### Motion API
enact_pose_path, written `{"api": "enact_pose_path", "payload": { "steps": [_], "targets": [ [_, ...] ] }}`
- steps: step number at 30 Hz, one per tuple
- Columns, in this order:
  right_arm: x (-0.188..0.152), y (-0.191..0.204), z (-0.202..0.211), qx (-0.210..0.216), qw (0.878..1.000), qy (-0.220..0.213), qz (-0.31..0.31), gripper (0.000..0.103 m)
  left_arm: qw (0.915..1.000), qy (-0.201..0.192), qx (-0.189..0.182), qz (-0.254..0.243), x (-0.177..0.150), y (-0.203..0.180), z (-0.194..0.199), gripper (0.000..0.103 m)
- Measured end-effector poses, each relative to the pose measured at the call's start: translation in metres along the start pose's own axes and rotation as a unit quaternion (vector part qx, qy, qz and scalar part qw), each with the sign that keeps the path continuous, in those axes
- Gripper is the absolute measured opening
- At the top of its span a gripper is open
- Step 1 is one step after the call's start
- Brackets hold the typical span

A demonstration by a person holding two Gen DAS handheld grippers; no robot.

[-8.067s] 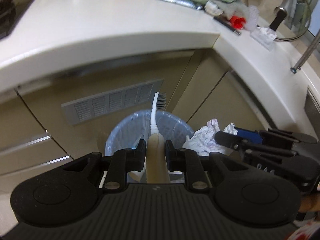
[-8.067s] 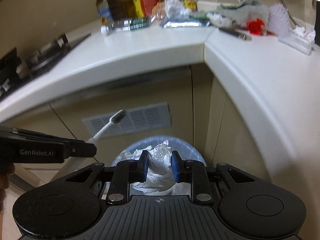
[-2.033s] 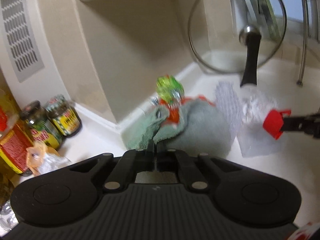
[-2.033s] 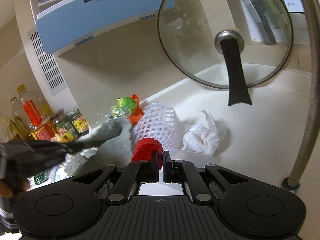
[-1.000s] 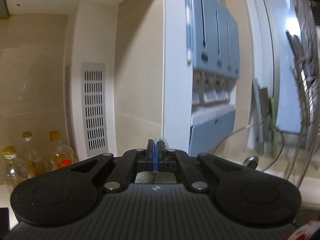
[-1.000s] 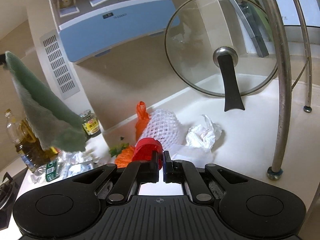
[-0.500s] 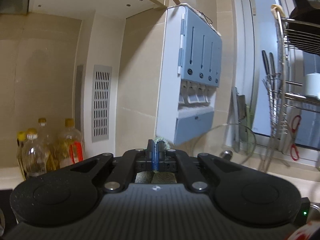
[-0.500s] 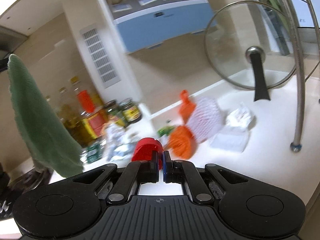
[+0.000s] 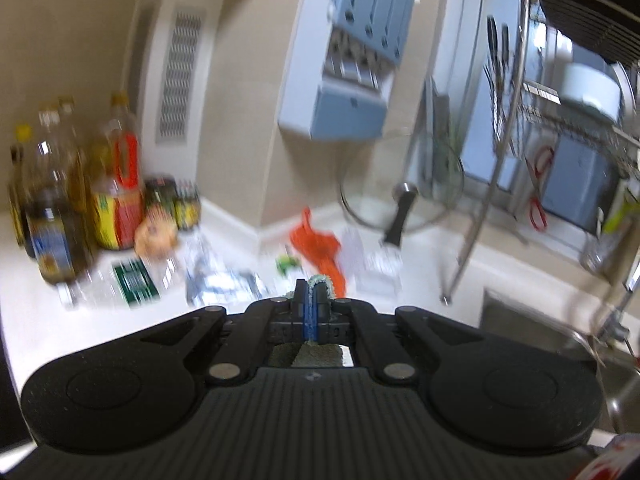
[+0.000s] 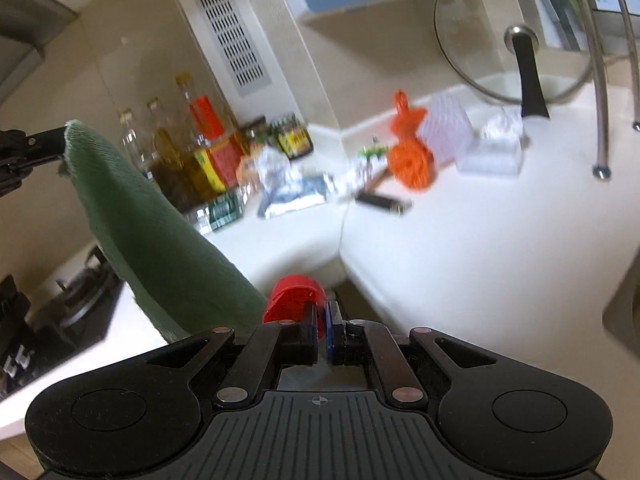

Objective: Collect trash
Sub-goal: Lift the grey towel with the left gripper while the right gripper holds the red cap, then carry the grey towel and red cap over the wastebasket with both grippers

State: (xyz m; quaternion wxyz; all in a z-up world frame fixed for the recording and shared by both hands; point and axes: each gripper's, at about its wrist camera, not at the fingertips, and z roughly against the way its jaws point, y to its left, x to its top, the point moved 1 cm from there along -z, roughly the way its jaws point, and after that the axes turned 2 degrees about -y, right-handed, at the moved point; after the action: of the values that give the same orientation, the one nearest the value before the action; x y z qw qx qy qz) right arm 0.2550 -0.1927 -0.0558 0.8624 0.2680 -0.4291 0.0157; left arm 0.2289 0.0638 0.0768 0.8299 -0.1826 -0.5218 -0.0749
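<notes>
Left claw (image 10: 60, 142) grips green cloth (image 10: 152, 236); right claw (image 10: 322, 330) seemingly pinches red cap (image 10: 290, 298).

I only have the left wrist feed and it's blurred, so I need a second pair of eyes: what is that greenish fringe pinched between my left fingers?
Observer: A green cloth. The right wrist view shows it hanging in a long drape from the left gripper, off the counter.
Operator: And the right gripper? I can't see it at all.
Observer: The right gripper is shut on a red cap.
Operator: Is anything lying on the counter beside the orange mesh?
Observer: Yes, a dark flat stick-like object lies just in front of the orange mesh.
</notes>
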Motion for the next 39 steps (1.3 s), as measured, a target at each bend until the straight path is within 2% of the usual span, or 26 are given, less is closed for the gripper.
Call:
{"api": "enact_pose_path", "payload": {
  "steps": [8, 17, 24, 26, 27, 28, 32, 39],
  "targets": [
    [-0.049, 0.005, -0.018, -0.024, 0.998, 0.057, 0.005, 0.004, 0.9953, 0.094, -0.005, 0.023, -0.068, 0.007, -0.029, 0.001],
    [-0.080, -0.009, -0.043, -0.030, 0.993, 0.116, 0.020, 0.004, 0.9807, 0.185, 0.018, 0.060, -0.148, 0.016, -0.067, 0.001],
    [-0.097, -0.022, -0.055, -0.034, 0.988, 0.149, 0.030, 0.004, 0.9713, 0.220, 0.040, 0.080, -0.189, 0.023, -0.097, 0.003],
    [-0.100, -0.025, -0.059, -0.033, 0.987, 0.157, 0.033, 0.004, 0.9696, 0.228, 0.044, 0.078, -0.197, 0.025, -0.103, 0.011],
    [-0.102, -0.026, -0.061, -0.033, 0.986, 0.161, 0.034, 0.004, 0.9680, 0.233, 0.049, 0.079, -0.201, 0.025, -0.106, 0.021],
    [-0.103, -0.027, -0.062, -0.032, 0.985, 0.164, 0.035, 0.004, 0.9665, 0.238, 0.056, 0.078, -0.205, 0.025, -0.109, 0.025],
    [-0.106, -0.030, -0.066, -0.027, 0.984, 0.173, 0.039, 0.004, 0.9610, 0.255, 0.077, 0.074, -0.221, 0.027, -0.110, 0.025],
    [-0.115, -0.034, -0.074, -0.017, 0.979, 0.199, 0.043, 0.004, 0.9519, 0.276, 0.096, 0.093, -0.239, 0.032, -0.101, 0.025]
  ]
}}
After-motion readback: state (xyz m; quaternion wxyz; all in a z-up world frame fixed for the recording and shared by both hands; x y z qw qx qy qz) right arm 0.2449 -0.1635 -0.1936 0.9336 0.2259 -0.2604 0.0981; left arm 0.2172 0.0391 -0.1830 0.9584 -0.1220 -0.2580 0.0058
